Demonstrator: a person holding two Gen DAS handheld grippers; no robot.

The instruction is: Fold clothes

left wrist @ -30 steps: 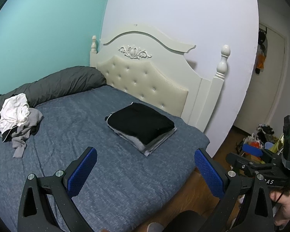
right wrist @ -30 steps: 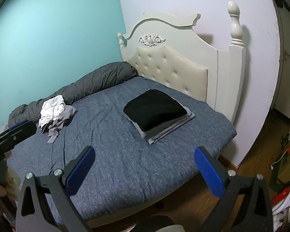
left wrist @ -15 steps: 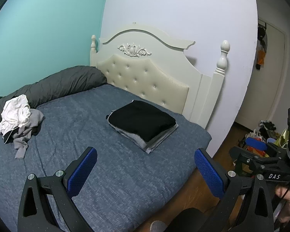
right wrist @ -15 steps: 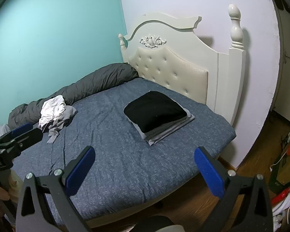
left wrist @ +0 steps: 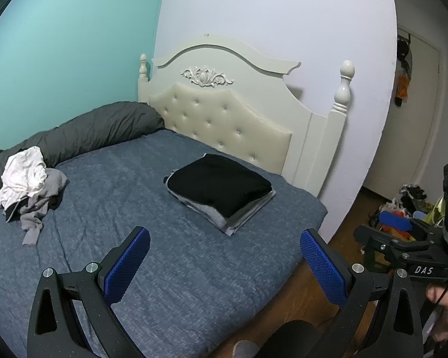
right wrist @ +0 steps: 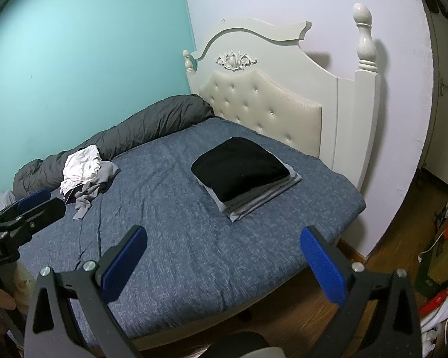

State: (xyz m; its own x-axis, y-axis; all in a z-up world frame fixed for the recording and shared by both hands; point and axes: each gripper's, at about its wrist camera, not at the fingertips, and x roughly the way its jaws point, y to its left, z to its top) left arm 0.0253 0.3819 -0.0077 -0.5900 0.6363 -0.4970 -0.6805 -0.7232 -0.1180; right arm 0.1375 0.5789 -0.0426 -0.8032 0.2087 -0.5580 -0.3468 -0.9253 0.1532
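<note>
Hovering above the near edge of the bed [left wrist: 170,268], the left tongs [left wrist: 224,264] stand with their blue pads wide apart and nothing between them. The right tongs [right wrist: 222,264] are spread just as wide over the same blue-grey cover, also empty. Neither touches any cloth.

On the mattress, toward the padded cream headboard [left wrist: 224,116], lies a neat stack of folded clothes [left wrist: 221,191]: a black piece on top, grey layers under it, the edges stepped at the near corner. In the right wrist view the same stack [right wrist: 245,176] sits past the open pads, well apart from them.

Far over on the left side of the bed is a loose heap of unfolded clothes [left wrist: 30,185], a crumpled white piece on top of a grey one, with a grey sleeve or leg trailing toward the near edge. It rests against a long dark grey rolled duvet [left wrist: 98,131] that runs along the teal wall [left wrist: 59,44].

At the right edge of the left wrist view the other tool shows over a wooden floor [left wrist: 355,208], with a hand [left wrist: 445,304] gripping its handle. Coloured clutter lies on the floor near a doorway.
</note>
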